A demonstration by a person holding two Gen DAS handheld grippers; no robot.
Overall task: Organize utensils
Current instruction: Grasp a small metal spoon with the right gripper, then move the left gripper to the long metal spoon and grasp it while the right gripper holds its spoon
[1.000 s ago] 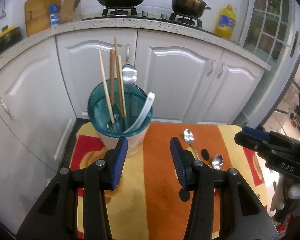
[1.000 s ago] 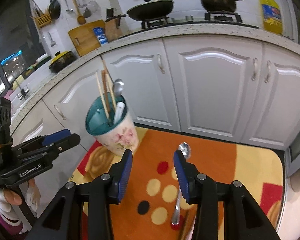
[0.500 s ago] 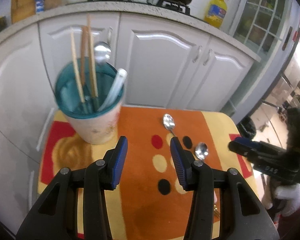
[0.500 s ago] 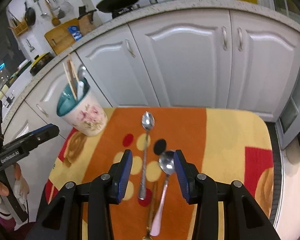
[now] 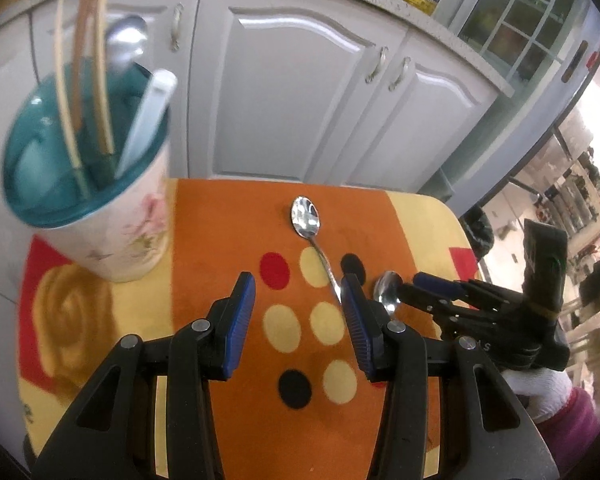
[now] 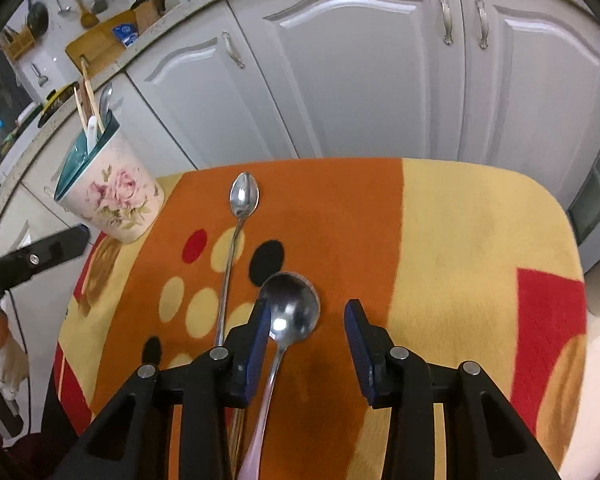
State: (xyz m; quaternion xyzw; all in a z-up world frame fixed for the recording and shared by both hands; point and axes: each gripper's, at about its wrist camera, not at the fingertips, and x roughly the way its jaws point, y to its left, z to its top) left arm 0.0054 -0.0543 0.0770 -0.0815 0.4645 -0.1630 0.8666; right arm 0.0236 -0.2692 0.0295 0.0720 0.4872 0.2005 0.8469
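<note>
The step in hand is judged to be the pick-up of a loose spoon for the floral holder (image 6: pixel 112 204), which stands at the far left of the worktop (image 6: pixel 472 240) and already carries chopsticks (image 5: pixel 66 92) and a ladle (image 5: pixel 126 38). The right claw (image 6: pixel 306 330) is lowered over the round-bowled spoon (image 6: pixel 294 306); its jaws are closing, with the spoon's neck between them but nothing gripped yet. A long-handled spoon (image 6: pixel 236 232) lies just to the left, its bowl toward the far edge. The left claw (image 5: pixel 298 320) is held open and empty above the dotted cloth. Next, the right jaws would need to be closed on the neck, lifted cleanly, and the spoon carried to the holder.
</note>
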